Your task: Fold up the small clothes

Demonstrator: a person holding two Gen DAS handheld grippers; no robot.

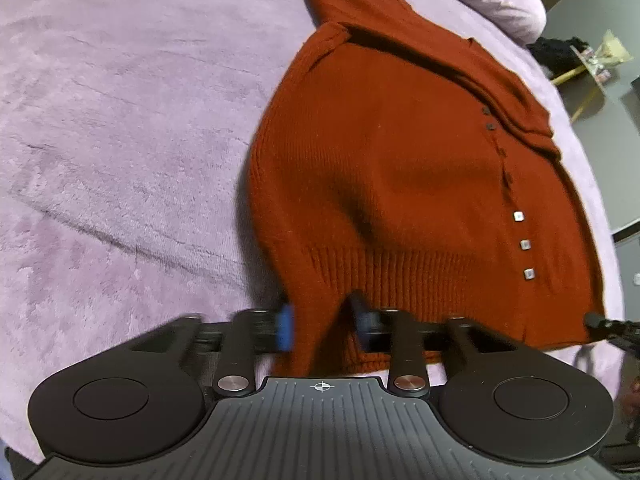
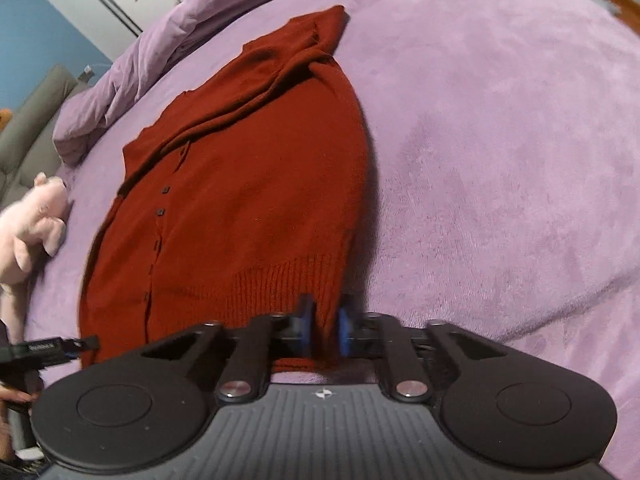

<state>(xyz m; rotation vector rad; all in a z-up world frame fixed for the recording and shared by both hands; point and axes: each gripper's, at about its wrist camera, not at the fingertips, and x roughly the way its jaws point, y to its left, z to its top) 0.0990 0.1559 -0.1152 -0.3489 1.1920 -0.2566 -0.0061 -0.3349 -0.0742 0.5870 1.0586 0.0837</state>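
A rust-red knit cardigan [image 1: 400, 180] lies flat on a purple blanket [image 1: 120, 140], with its ribbed hem nearest me and a row of square buttons [image 1: 524, 244] down its front. My left gripper [image 1: 322, 324] is shut on the hem's left corner, and the knit fills the gap between the blue pads. In the right wrist view the cardigan [image 2: 248, 184] stretches away from me, and my right gripper [image 2: 325, 326] is shut on the hem's right corner. A sleeve is folded across the cardigan's upper part. The other gripper's tip shows at the frame edge in each view.
A bunched purple duvet [image 2: 140, 64] lies beyond the cardigan's collar. A pink plush toy [image 2: 36, 216] sits to the left of the cardigan. Past the bed's edge are a small cluttered table [image 1: 600, 64] and a grey upholstered piece [image 2: 36, 120].
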